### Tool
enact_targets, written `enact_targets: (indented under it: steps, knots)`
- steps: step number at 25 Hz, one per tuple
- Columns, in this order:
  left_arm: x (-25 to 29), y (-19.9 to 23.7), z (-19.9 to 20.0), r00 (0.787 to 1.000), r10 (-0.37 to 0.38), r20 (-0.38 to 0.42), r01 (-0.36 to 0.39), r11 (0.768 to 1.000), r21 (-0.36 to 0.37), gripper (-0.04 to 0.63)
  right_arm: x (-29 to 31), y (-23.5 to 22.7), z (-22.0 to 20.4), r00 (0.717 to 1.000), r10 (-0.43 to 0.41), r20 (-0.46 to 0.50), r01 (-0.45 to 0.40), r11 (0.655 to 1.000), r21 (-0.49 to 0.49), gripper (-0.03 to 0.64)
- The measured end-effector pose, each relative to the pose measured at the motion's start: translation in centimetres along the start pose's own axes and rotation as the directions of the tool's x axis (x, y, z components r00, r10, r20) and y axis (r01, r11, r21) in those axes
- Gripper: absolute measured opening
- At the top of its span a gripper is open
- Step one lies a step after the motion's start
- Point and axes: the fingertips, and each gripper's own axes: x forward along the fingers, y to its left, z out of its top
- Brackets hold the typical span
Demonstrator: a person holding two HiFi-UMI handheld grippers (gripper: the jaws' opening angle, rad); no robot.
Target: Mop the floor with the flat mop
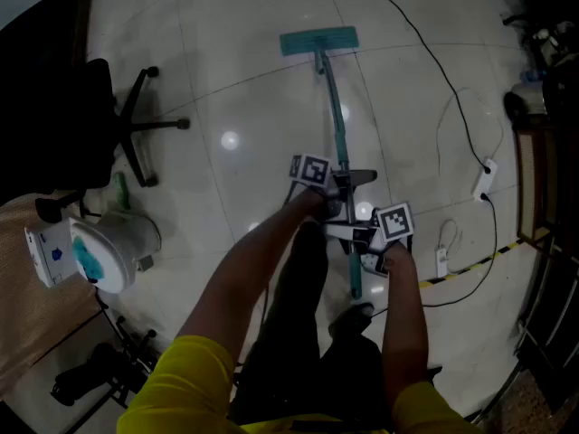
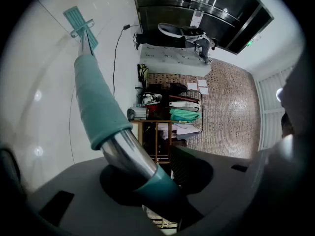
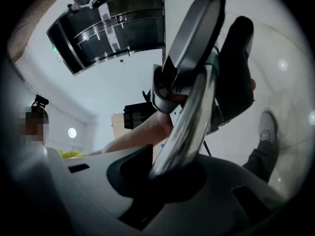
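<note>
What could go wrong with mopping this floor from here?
The mop head could snag the black cable lying on the floor to its right. If the mop is damp, a stroke toward the power strip could wet it. The left gripper and right gripper clamp a shiny mop handle, which might twist or slip.

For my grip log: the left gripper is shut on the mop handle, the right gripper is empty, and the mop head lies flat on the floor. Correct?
Not quite: the right gripper view shows the right gripper shut on the mop handle too. The left gripper is shut on it, and the mop head lies flat on the floor.
</note>
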Motion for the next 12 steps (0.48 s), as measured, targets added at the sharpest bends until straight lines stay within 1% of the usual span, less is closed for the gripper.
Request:
enact_targets:
  steps: [2,3,4,6,7,8,10,11,12]
  knots:
    - [-0.9,-0.8,-4.7,0.998,0.061,0.032,-0.059,0.997,-0.046,0.166,-0.4,0.8,-5.0,0.999,-0.010,-0.049,0.011,1.000,0.024,0.078]
    - [-1.3,-1.3,-7.5,0.995,0.087,0.047,-0.083,0.993,-0.081,0.166,-0.7,1.2,-8.0,0.997,-0.017,-0.074,0.020,0.999,0.038,0.081]
    - [-1.4,-1.9,-10.8,0.993,0.096,0.062,-0.088,0.988,-0.124,0.165,-1.2,1.6,-11.4,0.994,-0.028,-0.101,0.034,0.998,0.054,0.081]
    - [-0.9,-4.0,-18.4,0.994,0.060,0.096,-0.039,0.977,-0.210,0.164,-3.0,2.3,-19.2,0.985,-0.068,-0.158,0.084,0.992,0.097,0.081]
    - [-0.3,-5.4,-22.3,0.993,0.039,0.111,-0.012,0.972,-0.235,0.164,-4.1,3.0,-23.3,0.978,-0.087,-0.191,0.112,0.986,0.121,0.081]
    - [0.2,-6.9,-25.9,0.992,0.031,0.119,-0.001,0.969,-0.248,0.164,-5.3,3.9,-27.2,0.967,-0.100,-0.233,0.136,0.981,0.142,0.081]
    - [0.9,-9.5,-32.1,0.990,0.059,0.127,-0.021,0.959,-0.284,0.154,-7.1,6.1,-33.7,0.932,-0.115,-0.345,0.175,0.973,0.149,0.085]
    - [0.9,-10.3,-34.4,0.988,0.079,0.131,-0.035,0.950,-0.311,0.149,-7.6,6.9,-36.1,0.912,-0.112,-0.395,0.182,0.973,0.145,0.091]
    - [0.9,-10.6,-35.9,0.986,0.086,0.143,-0.034,0.942,-0.335,0.153,-7.9,7.4,-37.5,0.899,-0.106,-0.425,0.183,0.973,0.144,0.103]
